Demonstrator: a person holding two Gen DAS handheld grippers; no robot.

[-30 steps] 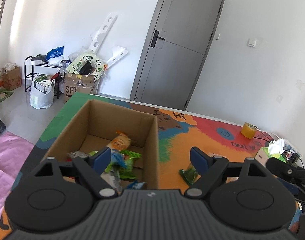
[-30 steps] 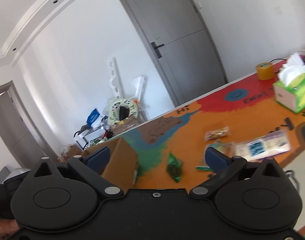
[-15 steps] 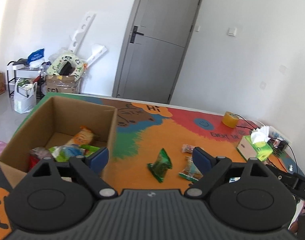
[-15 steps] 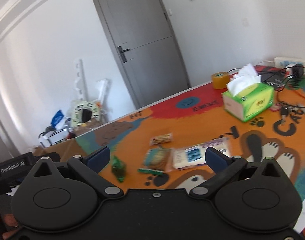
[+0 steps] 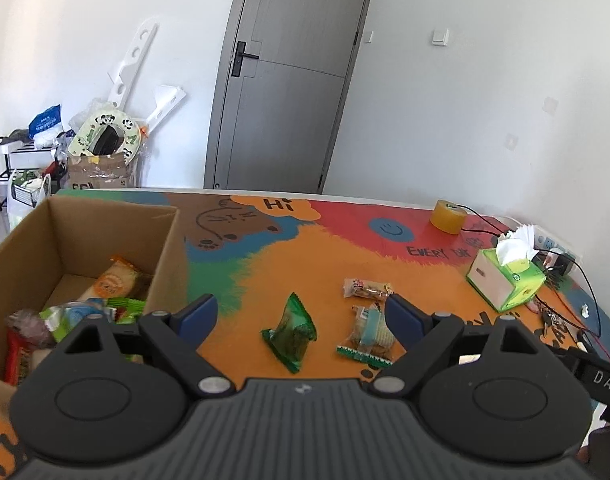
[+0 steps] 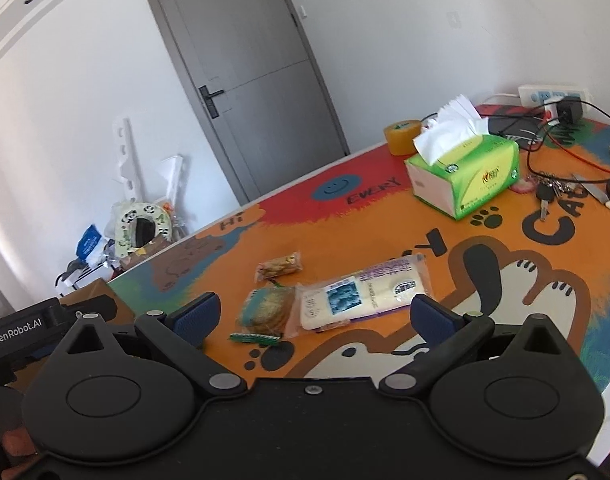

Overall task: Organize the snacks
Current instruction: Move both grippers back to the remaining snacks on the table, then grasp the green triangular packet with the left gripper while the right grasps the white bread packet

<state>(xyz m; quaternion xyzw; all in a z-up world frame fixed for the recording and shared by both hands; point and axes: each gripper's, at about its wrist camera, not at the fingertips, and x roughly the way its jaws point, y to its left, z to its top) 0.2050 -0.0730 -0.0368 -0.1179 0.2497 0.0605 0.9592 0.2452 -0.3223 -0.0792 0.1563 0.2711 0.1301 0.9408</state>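
Since the earlier pictures, the left wrist view has been swung away from the cardboard box (image 5: 105, 240), which has slid to the left edge of that view, and the loose snacks on the table have been brought to the centre. In this view the left gripper (image 5: 301, 312) is seen with its jaws wide apart and nothing between them. The green packet (image 5: 291, 330) lies on the colourful table mat (image 5: 305, 256) just ahead of the jaws. The cracker packet (image 5: 369, 334) lies beside the right-hand finger, and a small nut bar (image 5: 367, 287) sits just beyond it. Several snacks are already gathered inside the box.

The right wrist view has likewise been turned from the box corner toward the far end of the table. The right gripper (image 6: 311, 314) is held with its jaws spread and empty. Between and just ahead of them lie the cracker packet (image 6: 267, 307) and a long white packet (image 6: 365, 294), touching each other, with the nut bar (image 6: 279, 266) a little further off. A tissue box (image 6: 465, 176), a tape roll (image 6: 403, 136) and cables are seen beyond.

The task is judged partly done: four packets are left on the mat to be moved into the box.
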